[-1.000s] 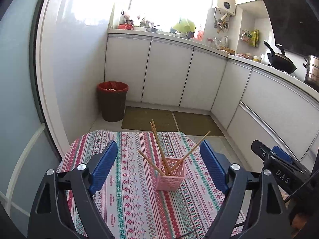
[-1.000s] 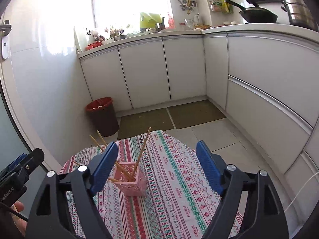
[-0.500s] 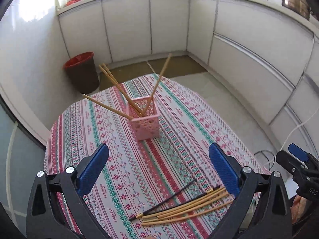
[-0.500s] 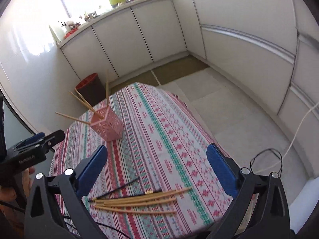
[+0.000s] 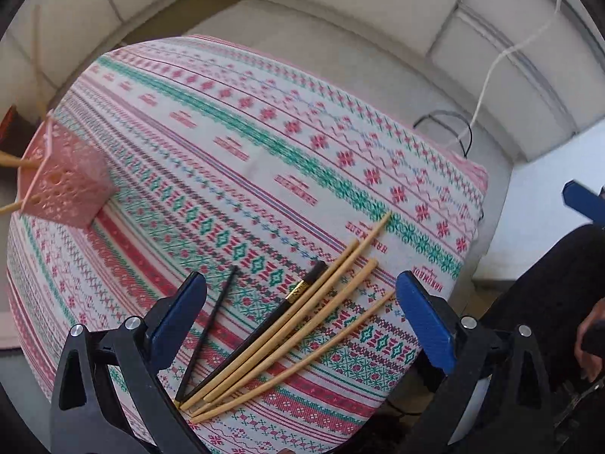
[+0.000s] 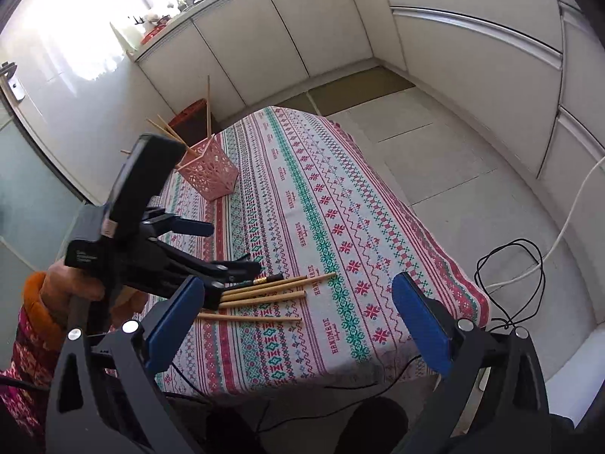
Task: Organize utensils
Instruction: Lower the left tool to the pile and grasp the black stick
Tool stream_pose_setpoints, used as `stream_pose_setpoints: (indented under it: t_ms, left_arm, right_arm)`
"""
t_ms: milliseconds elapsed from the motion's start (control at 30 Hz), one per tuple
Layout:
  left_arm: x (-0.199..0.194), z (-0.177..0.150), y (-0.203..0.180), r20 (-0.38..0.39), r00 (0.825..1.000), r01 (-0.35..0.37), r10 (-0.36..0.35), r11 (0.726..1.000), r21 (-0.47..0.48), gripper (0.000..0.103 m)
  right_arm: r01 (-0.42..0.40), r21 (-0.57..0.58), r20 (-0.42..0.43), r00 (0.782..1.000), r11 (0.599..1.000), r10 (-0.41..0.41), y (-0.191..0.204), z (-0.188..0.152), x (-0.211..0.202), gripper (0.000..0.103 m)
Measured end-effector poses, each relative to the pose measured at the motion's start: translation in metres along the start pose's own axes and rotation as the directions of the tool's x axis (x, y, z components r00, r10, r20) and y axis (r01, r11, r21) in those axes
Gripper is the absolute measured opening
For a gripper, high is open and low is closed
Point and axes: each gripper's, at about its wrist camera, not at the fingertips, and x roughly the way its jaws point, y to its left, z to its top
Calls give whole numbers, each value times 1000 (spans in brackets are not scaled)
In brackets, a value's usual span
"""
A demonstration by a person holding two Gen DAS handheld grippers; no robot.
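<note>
Both grippers have dropped toward the bench, jaws just spread wide and empty. Beneath the left gripper (image 5: 298, 302) lie four pale bamboo chopsticks (image 5: 302, 325) and two slim black ones (image 5: 206, 335) on patterned woven cloth (image 5: 264, 159). Four more stand in the pink perforated plastic holder (image 6: 210, 170). Right gripper (image 6: 298, 316) hovers released.

Woven lettering on the patterned cloth

The striped red, green and white knitted-pattern tablecloth (image 6: 340, 204) over the worktop carries the word "HANDMADE" in red capitals, repeated along its bands; in the right wrist view it reads clearly near the cloth's front edge, with a smaller script line under it too fine to read. In the left wrist view the same word shows upside down. A small pale label on the black left hand-held gripper (image 6: 223, 249) is illegible.
</note>
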Motion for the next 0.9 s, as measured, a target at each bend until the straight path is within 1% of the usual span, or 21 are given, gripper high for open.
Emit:
stream_pose_setpoints:
  t_ms: [67, 133, 200, 300, 333, 367, 400, 433, 467, 500, 533, 600, 633, 700, 767, 867, 900]
  left_arm:
    - [17, 5, -11, -53, 998, -33, 36, 998, 49, 95]
    - [27, 7, -11, -94, 994, -46, 51, 997, 62, 95]
    - [25, 7, -1, -93, 994, -51, 55, 998, 41, 94]
    - [20, 3, 28, -89, 995, -57, 54, 998, -39, 91]
    - [21, -1, 38, -99, 994, -58, 52, 996, -63, 85]
    - [24, -5, 49, -114, 992, -57, 46, 994, -91, 71]
    - [28, -7, 58, -132, 991, -50, 34, 992, -119, 63]
    - [33, -11, 66, -153, 988, -41, 19, 988, -147, 50]
    - [39, -13, 71, -167, 986, -40, 13, 987, -158, 44]
    - [45, -16, 73, -182, 983, -51, 22, 987, -155, 42]
    - [50, -16, 73, -198, 980, -60, 32, 988, -142, 37]
    - [48, -14, 72, -184, 982, -56, 33, 991, -123, 34]
    - [49, -15, 73, -187, 982, -55, 32, 991, -123, 29]
    - [47, -18, 73, -166, 986, -33, 12, 992, -124, 22]
    - [45, -25, 78, -142, 990, -23, 7, 993, -113, 14]
    - [41, -34, 89, -89, 996, -14, 3, 992, -127, 10]
    - [37, -41, 96, -68, 998, -26, 18, 992, -120, 9]
  right_arm:
    - [21, -15, -8, 1000, 1000, -21, -3, -4, 0, 97]
    - [48, -16, -3, 999, 999, -48, -8, -5, -1, 97]
    - [41, 16, -6, 999, 999, -41, -14, -3, -1, 97]
    - [22, 54, -25, 999, 998, -21, -19, 0, 4, 97]
    - [25, 56, -32, 999, 998, -23, -19, -1, 6, 97]
    - [26, 56, -40, 999, 998, -24, -19, -1, 9, 97]
    - [24, 53, -47, 999, 998, -21, -18, -1, 12, 97]
    - [21, 49, -50, 999, 999, -18, -16, -1, 13, 97]
    - [16, 45, -51, 999, 999, -14, -14, 0, 15, 97]
    - [14, 44, -53, 999, 999, -11, -12, 1, 17, 97]
    - [14, 46, -57, 998, 999, -12, -10, 1, 20, 97]
    - [12, 57, -72, 997, 998, -8, -4, 5, 28, 97]
    - [14, 69, -82, 997, 998, -9, -2, 7, 33, 97]
    - [14, 105, -114, 993, 994, -2, 3, 13, 49, 97]
    - [6, 169, -149, 989, 986, 20, 6, 18, 68, 97]
    - [-7, 255, -206, 977, 967, 61, 13, 24, 100, 93]
    - [-4, 277, -225, 972, 961, 69, 15, 24, 111, 91]
